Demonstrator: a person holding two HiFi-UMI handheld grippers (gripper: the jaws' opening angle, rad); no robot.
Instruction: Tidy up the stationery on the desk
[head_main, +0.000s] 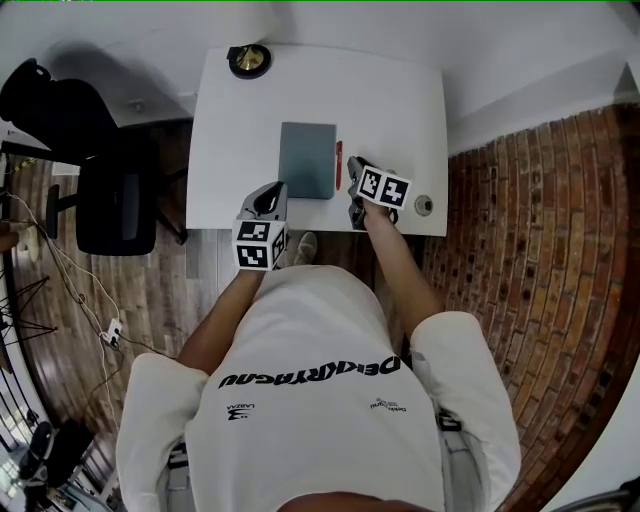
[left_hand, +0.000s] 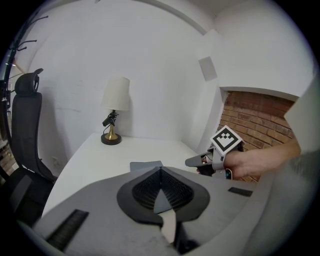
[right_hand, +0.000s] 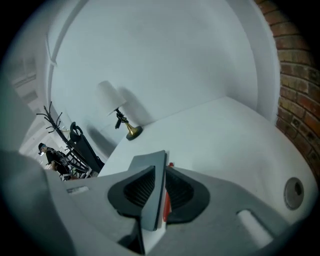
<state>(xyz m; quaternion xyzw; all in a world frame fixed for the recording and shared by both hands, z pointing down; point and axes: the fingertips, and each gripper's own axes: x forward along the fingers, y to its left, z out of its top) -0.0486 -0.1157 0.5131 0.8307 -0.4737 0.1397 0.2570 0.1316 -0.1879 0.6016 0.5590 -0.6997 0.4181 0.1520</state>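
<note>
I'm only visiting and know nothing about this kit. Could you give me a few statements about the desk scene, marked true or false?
1. A lamp stands at a far corner of the desk. True.
2. The grey notebook lies on the floor. False: it lies flat on the desk.
3. A red pen lies beside the notebook's right edge. True.
4. The left gripper clamps the pen. False: it is shut on nothing.
5. The right gripper is shut tight. False: its jaws stand apart, and the pen shows through the gap, lying on the desk.
</note>
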